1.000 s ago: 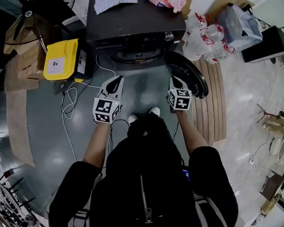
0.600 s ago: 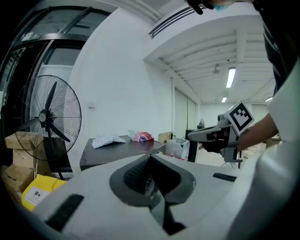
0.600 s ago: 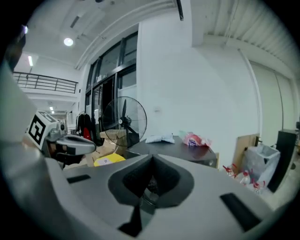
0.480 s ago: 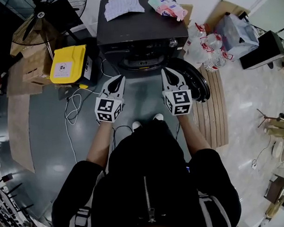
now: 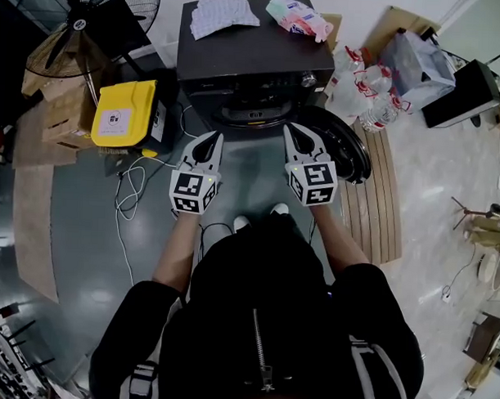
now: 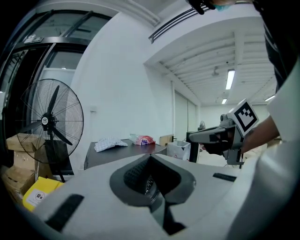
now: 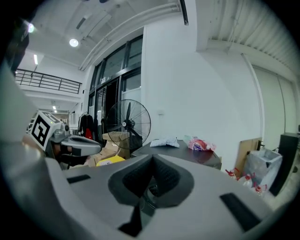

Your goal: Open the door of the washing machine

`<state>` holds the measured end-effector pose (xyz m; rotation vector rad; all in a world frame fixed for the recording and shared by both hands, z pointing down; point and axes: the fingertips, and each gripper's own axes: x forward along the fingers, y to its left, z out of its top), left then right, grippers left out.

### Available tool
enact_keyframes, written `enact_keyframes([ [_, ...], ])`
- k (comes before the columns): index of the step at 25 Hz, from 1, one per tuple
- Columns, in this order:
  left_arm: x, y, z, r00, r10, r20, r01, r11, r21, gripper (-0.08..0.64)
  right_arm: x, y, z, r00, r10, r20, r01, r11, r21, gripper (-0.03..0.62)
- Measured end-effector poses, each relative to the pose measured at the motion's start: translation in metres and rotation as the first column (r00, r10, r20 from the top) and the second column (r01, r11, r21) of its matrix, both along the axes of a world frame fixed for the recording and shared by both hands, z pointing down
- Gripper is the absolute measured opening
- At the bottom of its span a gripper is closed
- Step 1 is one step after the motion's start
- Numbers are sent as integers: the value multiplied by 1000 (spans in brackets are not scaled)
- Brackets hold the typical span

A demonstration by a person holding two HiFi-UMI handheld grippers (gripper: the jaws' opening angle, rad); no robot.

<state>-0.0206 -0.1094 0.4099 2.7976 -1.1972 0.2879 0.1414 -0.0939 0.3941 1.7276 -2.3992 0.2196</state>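
The dark washing machine (image 5: pixel 255 60) stands ahead of me, and its round door (image 5: pixel 342 145) hangs swung out to the right, open. The drum opening (image 5: pixel 245 111) shows under the front panel. My left gripper (image 5: pixel 212 138) is held in front of the opening, shut, with nothing between its jaws. My right gripper (image 5: pixel 292 131) is beside it, just left of the open door and apart from it, shut and empty. In the left gripper view the closed jaws (image 6: pixel 150 159) point over the machine's top (image 6: pixel 117 153); the right gripper view shows its closed jaws (image 7: pixel 152 158) the same way.
A checked cloth (image 5: pixel 224 10) and a pink packet (image 5: pixel 299 16) lie on the machine. A yellow case (image 5: pixel 122 112), cardboard boxes and a standing fan (image 5: pixel 92 17) are at the left. Water bottles (image 5: pixel 360 88) and a wooden pallet (image 5: pixel 381 183) are at the right. Cables (image 5: pixel 132 182) trail on the floor.
Both grippers have risen and levelled out; the right one came up and away from the edge of the open door. The door stays swung open.
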Motion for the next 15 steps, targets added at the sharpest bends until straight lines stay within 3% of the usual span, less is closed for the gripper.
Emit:
enact_keyframes([
  [15,-10,7,2,1000,3,10,-3,1000,-3,0,-22,8,5,999,-32,16,32,999,-20,2],
])
